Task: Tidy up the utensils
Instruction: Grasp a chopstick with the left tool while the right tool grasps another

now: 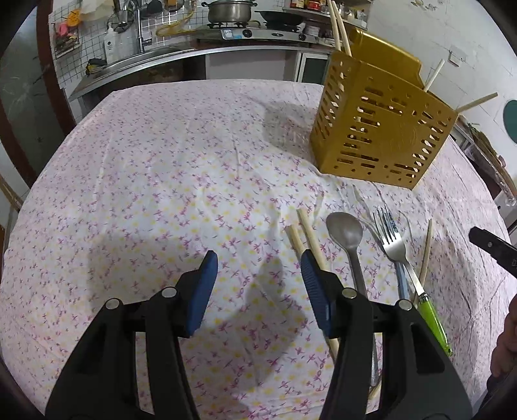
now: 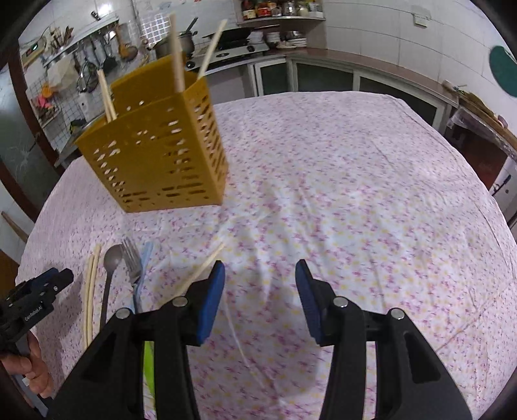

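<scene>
A yellow slotted utensil holder (image 1: 378, 129) (image 2: 158, 155) stands on the flowered tablecloth with several chopsticks (image 2: 176, 58) in it. On the cloth lie a pair of chopsticks (image 1: 307, 236) (image 2: 90, 290), a metal spoon (image 1: 347, 236) (image 2: 111, 261), a fork (image 1: 392, 239) (image 2: 132, 261) with a green handle (image 1: 434, 323), a light blue utensil (image 2: 143, 268) under it, and one single chopstick (image 1: 426, 255) (image 2: 202, 269). My left gripper (image 1: 258, 268) is open and empty, just left of the chopstick pair. My right gripper (image 2: 260, 274) is open and empty, right of the single chopstick.
The table (image 1: 145, 181) (image 2: 371, 200) is covered by the pink flowered cloth. Behind it run a kitchen counter with a sink (image 1: 145, 61), a stove with a pot (image 1: 229, 13) and cabinets (image 2: 323, 77). The left gripper shows at the left edge of the right wrist view (image 2: 35, 294).
</scene>
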`<state>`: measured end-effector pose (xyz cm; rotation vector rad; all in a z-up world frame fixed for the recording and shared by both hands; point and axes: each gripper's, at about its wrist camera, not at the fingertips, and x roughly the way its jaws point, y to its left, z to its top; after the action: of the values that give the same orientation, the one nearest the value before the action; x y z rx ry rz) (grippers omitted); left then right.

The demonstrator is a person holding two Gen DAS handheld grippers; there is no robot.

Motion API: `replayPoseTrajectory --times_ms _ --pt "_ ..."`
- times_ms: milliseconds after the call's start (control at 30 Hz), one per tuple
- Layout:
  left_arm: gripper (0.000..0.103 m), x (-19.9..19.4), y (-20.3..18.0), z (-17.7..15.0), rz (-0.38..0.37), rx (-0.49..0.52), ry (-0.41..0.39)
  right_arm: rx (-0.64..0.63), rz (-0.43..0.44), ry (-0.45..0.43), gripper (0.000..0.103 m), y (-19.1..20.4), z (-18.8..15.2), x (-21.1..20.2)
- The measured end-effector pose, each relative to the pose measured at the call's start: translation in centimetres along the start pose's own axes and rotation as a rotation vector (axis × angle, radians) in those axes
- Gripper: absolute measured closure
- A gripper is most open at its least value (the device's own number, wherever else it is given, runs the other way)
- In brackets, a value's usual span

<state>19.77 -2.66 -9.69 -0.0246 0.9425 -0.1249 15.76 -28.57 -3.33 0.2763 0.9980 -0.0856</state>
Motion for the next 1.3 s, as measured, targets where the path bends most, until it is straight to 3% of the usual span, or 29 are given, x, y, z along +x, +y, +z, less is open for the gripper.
replayPoseTrajectory --times_ms 233,367,733,800,867,1100,1300 --pt "0.052 1.8 -0.9 1.3 -0.022 0.002 0.035 -0.025 -0.002 0.043 0.059 2.5 0.6 2.3" --pt "0.071 3.2 -1.9 1.4 -0.027 0.033 0.075 -0.026 -0.031 0.086 0.065 3.4 0.7 4.1" --pt "0.084 4.2 -3.2 1.5 0.031 0.053 0.065 0.004 -0.110 0.096 0.075 5.2 1.0 5.7" --pt "0.087 4.2 -3.5 1.4 0.037 0.063 0.063 -0.002 -0.119 0.095 0.085 5.6 1.1 5.8" --pt "0.093 4.3 -3.6 1.6 0.037 0.064 0.064 -0.020 -0.126 0.101 0.086 6.1 1.2 5.8" --pt "0.099 3.5 -2.2 2.2 -0.017 0.027 0.067 -0.020 -0.044 0.106 0.088 5.7 1.7 4.7" --pt "0.099 1.1 -1.9 2.7 -0.066 0.014 -0.005 -0.069 0.031 -0.035 0.089 5.8 2.4 0.7"
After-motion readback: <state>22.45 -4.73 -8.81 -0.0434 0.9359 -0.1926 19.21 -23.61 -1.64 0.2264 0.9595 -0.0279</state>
